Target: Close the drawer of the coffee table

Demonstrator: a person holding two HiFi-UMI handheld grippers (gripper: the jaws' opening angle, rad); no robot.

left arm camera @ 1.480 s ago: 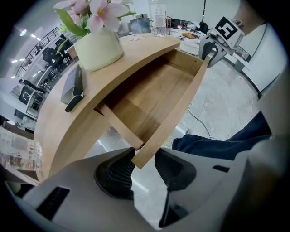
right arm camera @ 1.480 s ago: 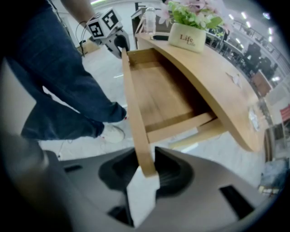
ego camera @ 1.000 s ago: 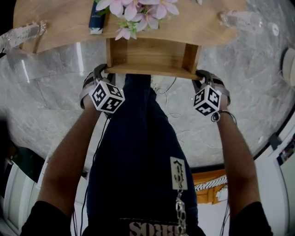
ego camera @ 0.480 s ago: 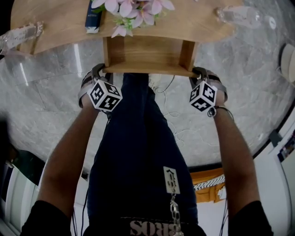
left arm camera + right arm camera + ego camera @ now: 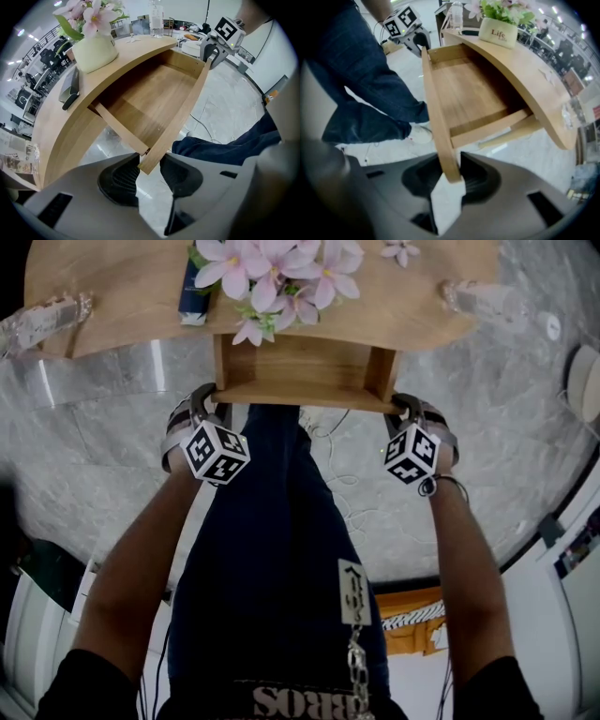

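The coffee table (image 5: pixel 122 287) has a curved wooden top, and its drawer (image 5: pixel 300 362) stands pulled out toward me, empty inside. My left gripper (image 5: pixel 208 397) points down over the left end of the drawer front (image 5: pixel 180 110); in the left gripper view its jaws (image 5: pixel 149 171) clamp that board's end. At the right end, my right gripper (image 5: pixel 405 407) has the same front board (image 5: pixel 436 117) between its jaws (image 5: pixel 452 176), pads on it. Those jaws have just been opening slightly, with the board still between them.
A vase of pink flowers (image 5: pixel 277 273) and a dark flat box (image 5: pixel 192 287) sit on the tabletop above the drawer. Clear bottles lie at the far right (image 5: pixel 487 282) and far left (image 5: pixel 47 315). My legs (image 5: pixel 281 549) stand right before the drawer on the marble floor (image 5: pixel 103 456).
Both grippers stay at the drawer front's ends. The drawer sticks out about as far as before; only the head view has shifted a little.
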